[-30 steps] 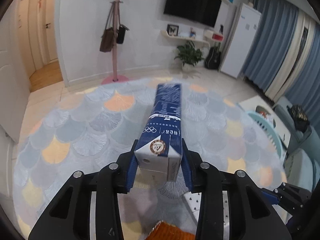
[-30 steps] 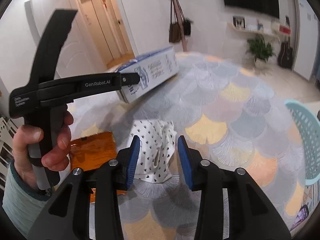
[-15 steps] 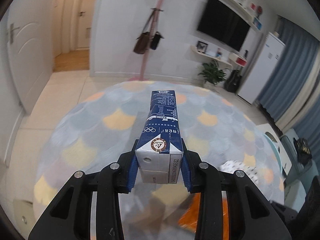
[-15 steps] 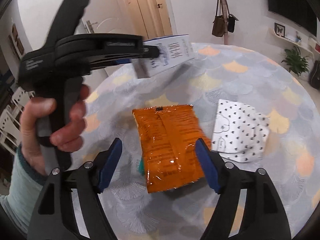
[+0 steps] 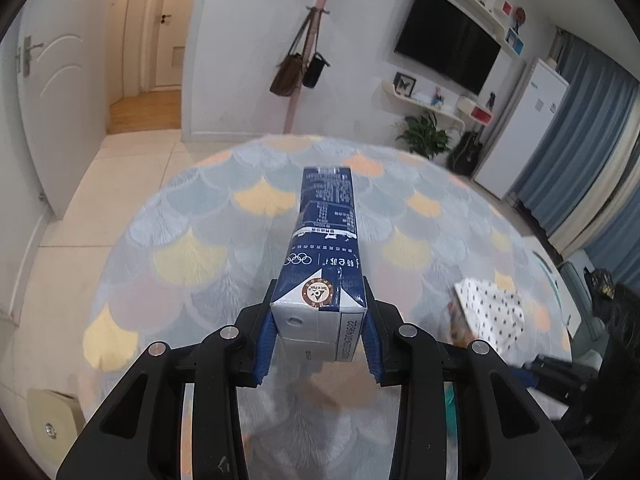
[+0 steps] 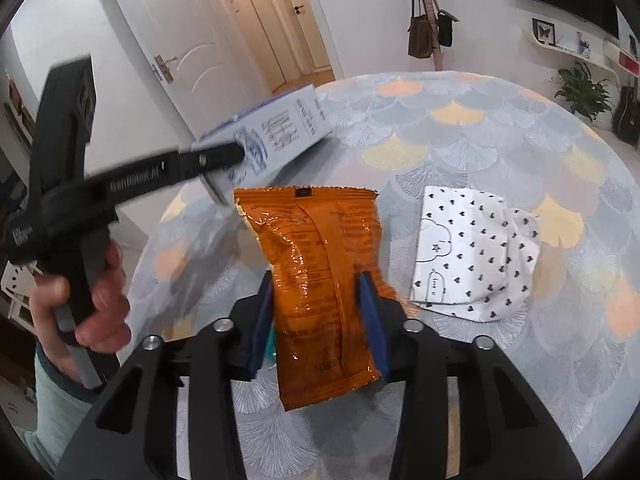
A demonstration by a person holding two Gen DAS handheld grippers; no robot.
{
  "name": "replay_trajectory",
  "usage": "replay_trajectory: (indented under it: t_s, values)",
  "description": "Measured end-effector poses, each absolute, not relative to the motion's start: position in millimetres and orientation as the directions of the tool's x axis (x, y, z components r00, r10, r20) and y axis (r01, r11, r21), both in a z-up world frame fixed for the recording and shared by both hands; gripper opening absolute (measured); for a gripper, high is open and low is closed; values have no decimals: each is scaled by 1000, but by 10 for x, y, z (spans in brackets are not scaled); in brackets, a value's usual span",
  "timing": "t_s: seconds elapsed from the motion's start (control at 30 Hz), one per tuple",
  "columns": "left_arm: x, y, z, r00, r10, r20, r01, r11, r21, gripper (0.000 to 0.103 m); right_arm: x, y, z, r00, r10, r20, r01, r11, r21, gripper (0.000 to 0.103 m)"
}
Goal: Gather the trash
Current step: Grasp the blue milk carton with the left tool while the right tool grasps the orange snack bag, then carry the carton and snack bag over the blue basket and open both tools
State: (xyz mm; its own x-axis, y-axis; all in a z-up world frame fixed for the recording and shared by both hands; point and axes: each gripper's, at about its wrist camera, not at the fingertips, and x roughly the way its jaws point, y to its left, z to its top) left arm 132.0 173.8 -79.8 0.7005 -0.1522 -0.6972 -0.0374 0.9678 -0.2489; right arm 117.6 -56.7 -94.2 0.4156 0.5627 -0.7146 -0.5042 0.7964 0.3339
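My left gripper (image 5: pixel 318 340) is shut on a dark blue and white milk carton (image 5: pixel 325 256) and holds it lengthwise above the rug. The carton (image 6: pixel 276 136) and the left gripper's fingers (image 6: pixel 216 158) also show in the right wrist view. My right gripper (image 6: pixel 318 320) is shut on an orange snack bag (image 6: pixel 320 280), with both blue pads pressed on its sides. A white wrapper with black hearts (image 6: pixel 472 248) lies on the rug to the right of the bag; it also shows in the left wrist view (image 5: pixel 492 316).
A round rug with a grey, orange and yellow scale pattern (image 5: pixel 208 240) covers the floor. A pink coat stand with bags (image 5: pixel 304 64) stands by the far wall. A potted plant (image 5: pixel 424 136), a guitar and a white fridge (image 5: pixel 528 128) stand at the back right.
My right gripper, open around the orange bag half a second ago, has closed on it. My left gripper has kept hold of the carton and swung its view further left and up.
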Motion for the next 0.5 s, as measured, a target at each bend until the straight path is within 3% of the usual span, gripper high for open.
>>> replay_trajectory:
  t_s: [0.13, 0.27, 0.4, 0.5]
  values:
    - [1348, 1702, -833, 680, -147, -719, -30, 973, -227, 36, 1203, -554, -890, 409, 598, -690, -505, 778, 375, 34]
    - [1377, 1682, -854, 676, -144, -723, -25, 976, -217, 43, 1165, -539, -870, 432, 582, -689, -494, 792, 359, 34]
    - [1451, 1641, -893, 663, -109, -740, -31, 984, -173, 44, 1165, -561, -906, 458, 563, -688, -473, 810, 347, 27]
    - [1519, 1595, -908, 655, -88, -751, -37, 988, -148, 55, 1175, -605, -904, 468, 565, -679, -461, 812, 358, 27]
